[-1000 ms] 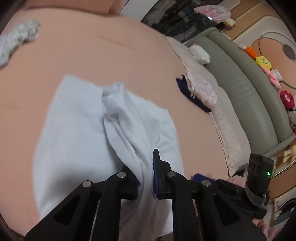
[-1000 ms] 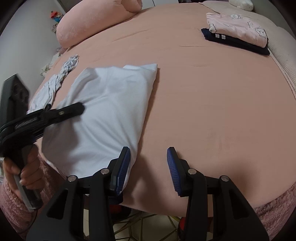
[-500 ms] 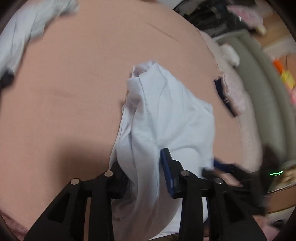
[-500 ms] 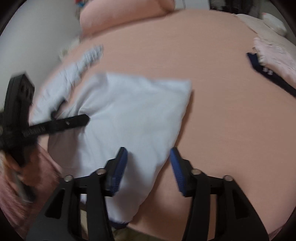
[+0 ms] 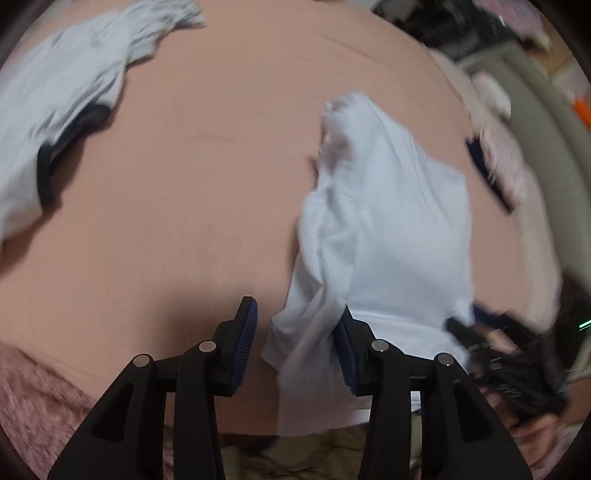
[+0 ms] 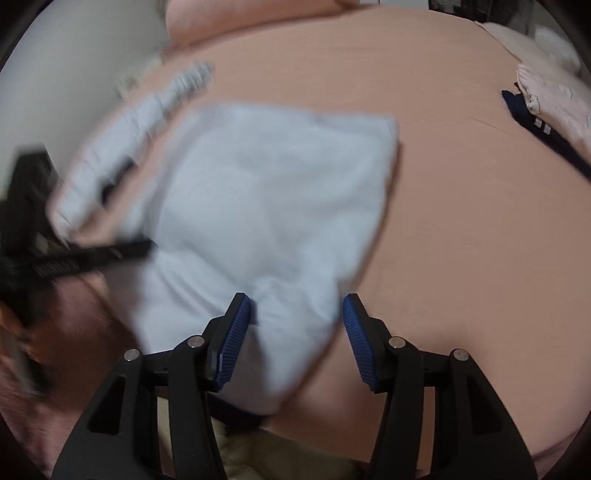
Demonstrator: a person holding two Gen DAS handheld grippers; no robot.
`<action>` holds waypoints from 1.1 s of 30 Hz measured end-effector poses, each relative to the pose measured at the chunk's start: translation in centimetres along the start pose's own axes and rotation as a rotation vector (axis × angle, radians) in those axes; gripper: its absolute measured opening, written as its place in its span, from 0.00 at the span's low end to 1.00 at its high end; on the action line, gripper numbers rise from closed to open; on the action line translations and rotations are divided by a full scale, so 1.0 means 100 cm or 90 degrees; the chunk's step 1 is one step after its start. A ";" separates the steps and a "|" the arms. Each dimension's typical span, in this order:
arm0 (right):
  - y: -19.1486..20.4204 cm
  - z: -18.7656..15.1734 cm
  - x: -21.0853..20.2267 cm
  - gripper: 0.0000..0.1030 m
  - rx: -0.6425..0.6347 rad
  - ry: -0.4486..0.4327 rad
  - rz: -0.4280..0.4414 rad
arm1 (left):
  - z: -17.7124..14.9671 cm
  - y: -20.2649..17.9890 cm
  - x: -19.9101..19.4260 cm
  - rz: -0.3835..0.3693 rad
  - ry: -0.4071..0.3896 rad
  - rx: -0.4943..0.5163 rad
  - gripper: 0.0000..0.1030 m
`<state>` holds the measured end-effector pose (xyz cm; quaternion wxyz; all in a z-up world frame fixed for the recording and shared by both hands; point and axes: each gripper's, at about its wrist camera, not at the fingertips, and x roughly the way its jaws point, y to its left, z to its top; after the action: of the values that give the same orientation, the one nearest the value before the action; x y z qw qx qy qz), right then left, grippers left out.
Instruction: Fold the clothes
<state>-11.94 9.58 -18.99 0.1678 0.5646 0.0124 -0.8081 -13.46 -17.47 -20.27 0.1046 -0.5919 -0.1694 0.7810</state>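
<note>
Pale blue garment (image 6: 266, 206) lying on the pink bed (image 6: 461, 229); left claw (image 5: 295, 332) and right claw (image 6: 295, 325), jaws just opened, apart over its near edge, cloth loose between them.

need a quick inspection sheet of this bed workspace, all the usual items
surface: peach bedsheet, bare across the middle
job's things: white garment lies rumpled on the bed, one fold hanging between the left tool's fingers; folded pink-and-navy stack at the far right edge
clutter: pale grey clothes heaped at the far left
grippers: left tool open, jaws just been opening, cloth loose against one pad; right tool open, jaws just been opening, garment's near edge lies between them, unpressed
cables: nothing seen
surroundings: pink pillow at the head, grey-green sofa beside the bed, view blurred
</note>
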 end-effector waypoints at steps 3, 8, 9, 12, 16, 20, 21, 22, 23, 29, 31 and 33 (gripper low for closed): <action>-0.021 -0.004 -0.009 0.54 0.056 -0.001 0.034 | -0.005 0.009 -0.015 -0.015 -0.017 -0.025 0.44; -0.026 -0.014 -0.018 0.58 0.085 0.005 0.164 | -0.020 0.011 -0.004 -0.098 0.018 -0.052 0.59; -0.023 -0.017 -0.011 0.66 0.090 0.023 0.192 | -0.023 0.009 0.005 -0.092 0.037 -0.050 0.59; -0.002 -0.028 0.002 0.65 0.051 0.026 0.163 | -0.028 -0.014 0.012 -0.061 0.019 -0.009 0.51; 0.014 -0.033 -0.007 0.24 0.019 0.023 0.160 | -0.039 -0.025 0.008 -0.078 0.005 0.006 0.27; 0.006 -0.045 -0.008 0.15 0.037 0.031 0.160 | -0.047 -0.022 -0.001 -0.057 0.001 -0.002 0.25; 0.003 -0.049 -0.010 0.14 0.042 0.033 0.160 | -0.049 -0.018 -0.004 -0.047 0.005 -0.006 0.25; 0.000 -0.052 -0.012 0.14 0.047 0.035 0.160 | -0.052 -0.015 -0.005 -0.039 0.009 -0.017 0.28; -0.004 -0.054 -0.014 0.14 0.051 0.037 0.159 | -0.054 -0.012 -0.006 -0.032 0.013 -0.029 0.28; -0.024 -0.063 -0.029 0.34 0.096 0.030 0.212 | -0.041 -0.002 -0.032 -0.035 -0.019 -0.028 0.33; -0.029 -0.056 -0.036 0.39 0.111 0.010 0.214 | -0.027 -0.009 -0.035 -0.025 -0.028 -0.006 0.34; -0.035 -0.045 -0.046 0.41 0.118 -0.017 0.200 | -0.007 -0.014 -0.036 -0.033 -0.042 0.020 0.44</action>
<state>-7.49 15.00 -17.01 0.2390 0.5622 -0.1527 -0.7769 -11.84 -17.42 -16.67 0.1281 -0.5599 -0.1758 0.7995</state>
